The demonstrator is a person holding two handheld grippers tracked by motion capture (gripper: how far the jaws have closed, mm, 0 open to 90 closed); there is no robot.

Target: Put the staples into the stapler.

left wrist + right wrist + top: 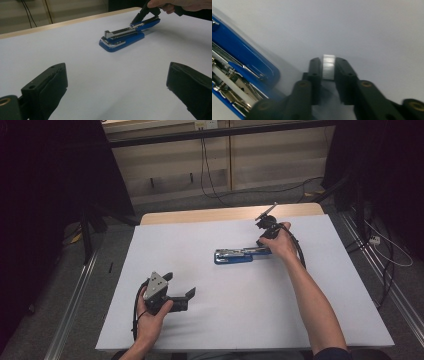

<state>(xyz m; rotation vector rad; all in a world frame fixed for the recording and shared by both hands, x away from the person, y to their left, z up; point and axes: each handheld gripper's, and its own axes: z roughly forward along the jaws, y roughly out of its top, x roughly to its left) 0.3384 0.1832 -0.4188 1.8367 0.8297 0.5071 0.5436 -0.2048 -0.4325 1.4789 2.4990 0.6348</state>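
A blue stapler (234, 255) lies flipped open on the white table (225, 320), its metal staple channel facing up. My right gripper (263, 241) points down at the stapler's right end. In the right gripper view its jaws are shut on a short silver strip of staples (328, 67), just beside the stapler's open blue body (242, 65). The left gripper view shows the stapler (122, 37) farther off, with the right gripper's tips (133, 24) right at its channel. My left gripper (180, 285) rests at the near left of the table, its jaws wide open and empty.
The table's far edge is a bare wooden strip (200, 214). Cables (210, 180) trail on the floor behind it. Black curtains (50, 195) hang at both sides. Metal floor rails (75, 310) run along the table's left and right.
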